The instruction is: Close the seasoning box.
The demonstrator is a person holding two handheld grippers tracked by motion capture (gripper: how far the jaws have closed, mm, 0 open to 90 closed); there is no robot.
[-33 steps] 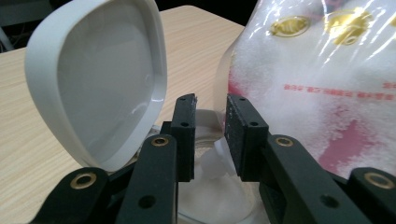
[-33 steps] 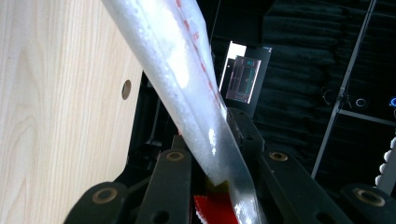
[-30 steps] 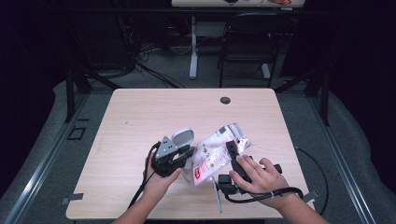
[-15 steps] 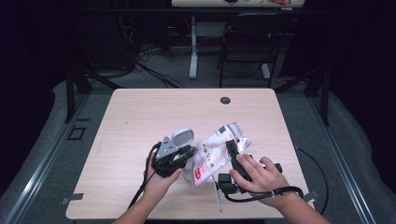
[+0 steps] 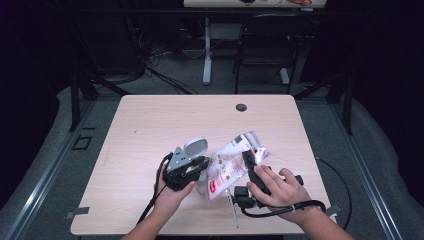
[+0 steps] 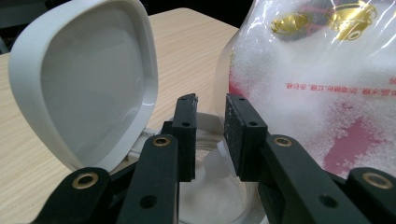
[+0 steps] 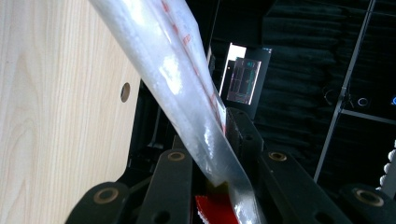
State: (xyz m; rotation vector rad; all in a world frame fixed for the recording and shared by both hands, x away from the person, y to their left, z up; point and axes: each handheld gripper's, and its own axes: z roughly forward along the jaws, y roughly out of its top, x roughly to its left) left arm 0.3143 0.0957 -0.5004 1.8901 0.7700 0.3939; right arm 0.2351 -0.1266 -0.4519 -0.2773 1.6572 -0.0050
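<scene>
On the wooden tabletop [image 5: 150, 130], at the left, the left hand [image 5: 167, 197] holds the left hand-held gripper [image 5: 200, 164] near the front edge. In the left gripper view its two black jaws stand a little apart over the mouth of a glass jar [image 6: 205, 200]. The rim of the jar passes between the pads, but I cannot tell whether they press on it. The jar has something white inside. Its white lid [image 6: 88, 84] is hinged and stands upright at the left of the jaws, the hollow side facing the camera; in the high view the lid [image 5: 195, 147] shows just beyond the gripper.

Just right of the jar is a clear plastic bag [image 5: 232, 162] with white grains, red print and gold marks — it leans toward the jar, with its lower end close to the jar mouth. In the left gripper view the bag [image 6: 317, 84] rises close beside the jar.

At the right, the right hand [image 5: 280, 192] holds the right hand-held gripper [image 5: 249, 159]. In the right gripper view its jaws are clamped on the edge of the bag [image 7: 187, 93], which runs up and to the left from between them. A black cable [image 5: 335, 180] trails from this gripper over the tabletop edge.
</scene>
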